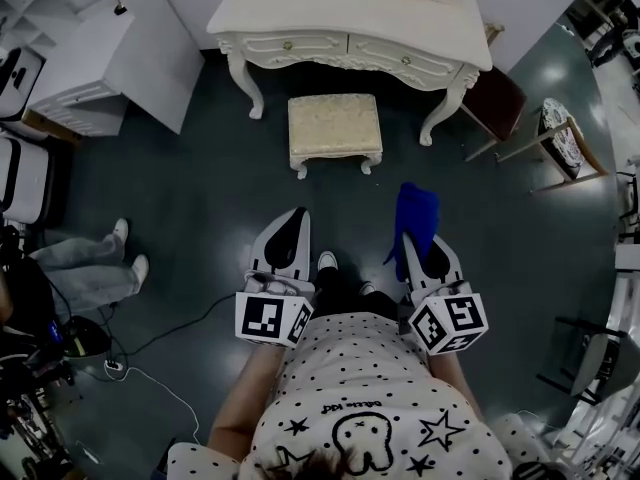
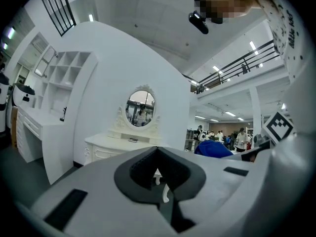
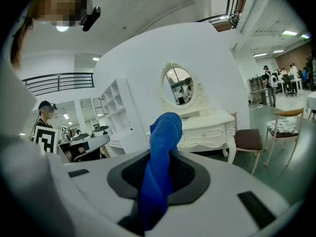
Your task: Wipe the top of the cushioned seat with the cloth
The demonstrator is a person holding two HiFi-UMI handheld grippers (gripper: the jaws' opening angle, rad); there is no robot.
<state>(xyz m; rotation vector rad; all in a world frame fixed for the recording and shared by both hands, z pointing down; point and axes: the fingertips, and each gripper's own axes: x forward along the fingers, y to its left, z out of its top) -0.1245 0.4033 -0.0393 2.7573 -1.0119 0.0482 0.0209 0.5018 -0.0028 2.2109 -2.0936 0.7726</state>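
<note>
Right gripper [image 3: 157, 181] clamps cloth [image 3: 165, 132] | left gripper [image 2: 158, 174] closed, empty | cushioned seat [image 1: 334, 126] — head view; mirror [image 2: 140, 107] — 2 gripper views

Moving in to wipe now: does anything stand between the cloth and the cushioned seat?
Nothing visible does. Only bare dark floor lies between the cloth, shut in the right hand-held gripper, and the cushioned seat ahead; its top is bare too.
</note>
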